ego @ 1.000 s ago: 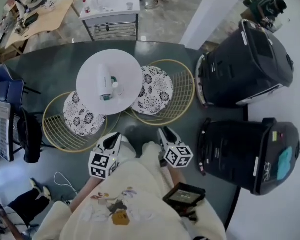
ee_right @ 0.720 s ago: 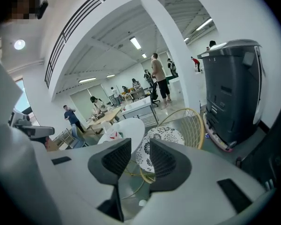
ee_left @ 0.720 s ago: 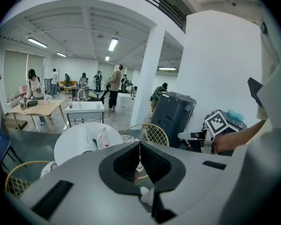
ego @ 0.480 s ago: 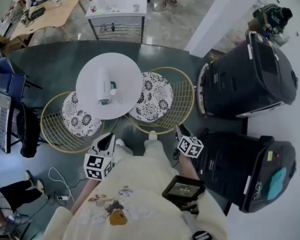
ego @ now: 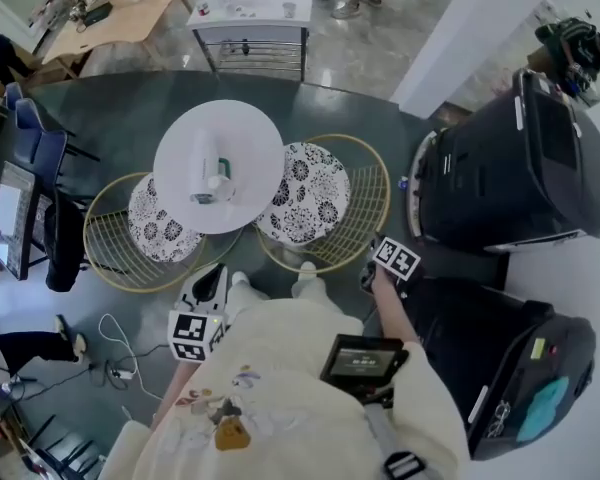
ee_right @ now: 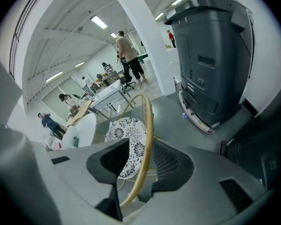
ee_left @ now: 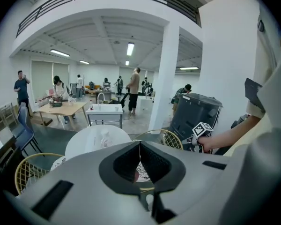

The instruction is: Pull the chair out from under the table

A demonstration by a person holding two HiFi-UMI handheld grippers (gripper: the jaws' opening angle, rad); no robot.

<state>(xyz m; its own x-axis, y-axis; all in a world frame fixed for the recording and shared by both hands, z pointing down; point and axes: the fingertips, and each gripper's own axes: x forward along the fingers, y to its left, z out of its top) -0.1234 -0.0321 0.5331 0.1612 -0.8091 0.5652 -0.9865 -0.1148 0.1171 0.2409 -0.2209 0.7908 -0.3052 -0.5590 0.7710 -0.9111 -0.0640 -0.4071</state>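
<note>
Two gold wire chairs with floral cushions stand tucked against a round white table [ego: 218, 128]. The right chair [ego: 302, 196] has a gold back rim [ego: 383, 203] [ee_right: 149, 118]. My right gripper [ego: 377, 253] [ee_right: 143, 146] sits at that rim's near right side. Its jaws have just been opening and stand open, with the rim running between them and a gap on each side. My left gripper [ego: 220, 271] [ee_left: 140, 146] hovers near the person's legs, between the two chairs. It is shut, with nothing held. The left chair [ego: 158, 230] stands apart from both grippers.
Two large dark grey bins [ego: 515, 138] [ego: 520, 368] stand close on the right, one right beside my right hand. A white pillar [ego: 460, 28] rises behind them. A bottle [ego: 206, 163] lies on the table. Blue chairs [ego: 35, 148] and a cable [ego: 115, 368] are at the left.
My right gripper has swung right and down from in front of the person to the right chair's rim. The left gripper has shifted a little.
</note>
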